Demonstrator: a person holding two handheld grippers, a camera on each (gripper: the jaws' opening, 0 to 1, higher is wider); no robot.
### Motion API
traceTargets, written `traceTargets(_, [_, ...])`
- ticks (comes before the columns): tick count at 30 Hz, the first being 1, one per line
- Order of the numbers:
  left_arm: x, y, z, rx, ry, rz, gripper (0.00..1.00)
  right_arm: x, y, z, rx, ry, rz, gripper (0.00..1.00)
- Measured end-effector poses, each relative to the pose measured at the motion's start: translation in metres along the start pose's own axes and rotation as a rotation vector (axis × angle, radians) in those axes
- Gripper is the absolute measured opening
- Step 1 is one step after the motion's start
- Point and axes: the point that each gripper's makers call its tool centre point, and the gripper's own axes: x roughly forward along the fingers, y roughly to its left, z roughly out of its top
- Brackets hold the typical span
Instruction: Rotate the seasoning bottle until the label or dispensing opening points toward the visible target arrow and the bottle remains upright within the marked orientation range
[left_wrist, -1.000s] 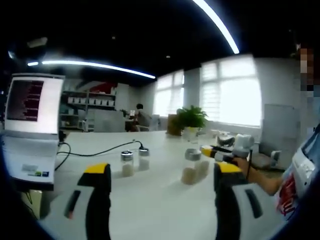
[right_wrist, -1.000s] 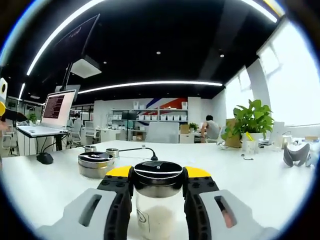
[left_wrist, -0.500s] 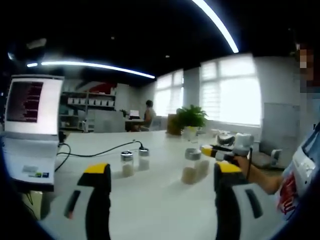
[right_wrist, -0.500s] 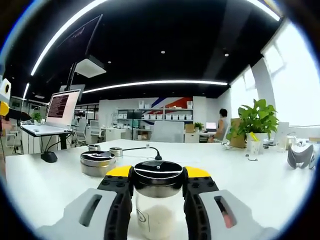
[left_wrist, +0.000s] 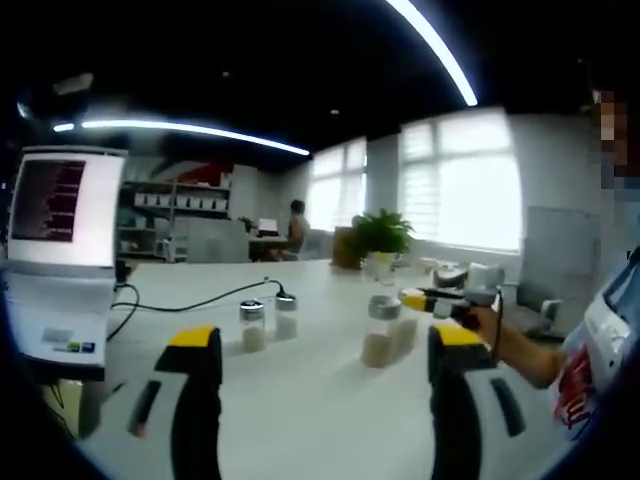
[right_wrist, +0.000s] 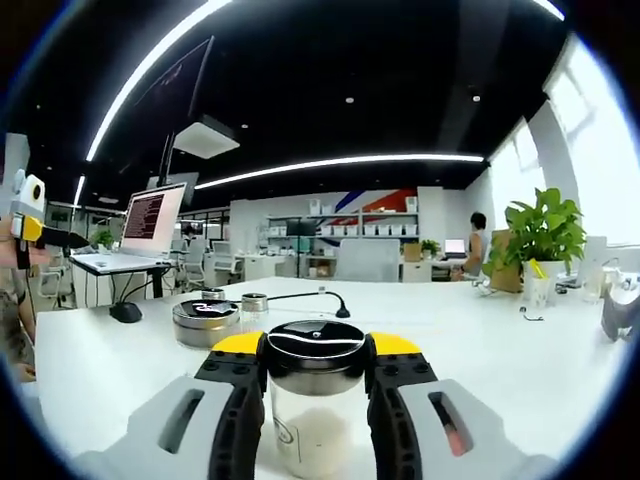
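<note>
The seasoning bottle (right_wrist: 315, 415) is a clear jar with pale powder and a dark shiny lid, standing upright on the white table (right_wrist: 520, 370). My right gripper (right_wrist: 315, 350) is shut on it, one yellow-tipped jaw on each side of the lid. A small round mark shows low on the glass. In the left gripper view the same bottle (left_wrist: 383, 332) stands at mid table, with the right gripper (left_wrist: 440, 305) and a person's hand (left_wrist: 500, 330) reaching in from the right. My left gripper (left_wrist: 325, 340) hovers open nearer the table's edge, nothing between its jaws.
Two small lidded bottles (left_wrist: 253, 325) (left_wrist: 287, 315) stand left of the held one. A flat round tin (right_wrist: 205, 322) sits ahead of it on the left. An open laptop (left_wrist: 60, 250), a mouse (right_wrist: 125, 312), a black cable (right_wrist: 300, 295) and a potted plant (right_wrist: 545, 235) are further off.
The right gripper view's background has slid to the right while the bottle stays fixed between the jaws. In the left gripper view the right gripper has turned slightly. The left gripper has held still.
</note>
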Motion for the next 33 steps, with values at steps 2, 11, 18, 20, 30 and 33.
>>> traceTargets(2, [0.0002, 0.0008, 0.0001, -0.002, 0.0, 0.003, 0.9, 0.0002, -0.0006, -0.0003, 0.016, -0.002, 0.034, 0.37])
traceTargets(11, [0.0008, 0.0014, -0.0011, -0.004, 0.005, 0.003, 0.9, -0.0002, 0.0007, -0.001, 0.022, 0.01, 0.128, 0.37])
traceTargets(18, [-0.0011, 0.0021, 0.0007, 0.001, 0.001, 0.017, 0.9, -0.0007, 0.0017, -0.0015, 0.032, 0.014, 0.198, 0.37])
traceTargets(20, [-0.0013, 0.0002, 0.0018, 0.002, -0.004, 0.011, 0.9, -0.0006, 0.0024, -0.0016, 0.032, 0.017, 0.217, 0.37])
traceTargets(30, [-0.0007, -0.0015, 0.0011, 0.007, 0.0, 0.007, 0.9, -0.0011, 0.0067, -0.0016, 0.046, 0.004, 0.334, 0.37])
traceTargets(33, [-0.0007, -0.0028, 0.0014, 0.011, 0.001, 0.005, 0.9, -0.0011, 0.0074, -0.0014, 0.052, 0.005, 0.353, 0.37])
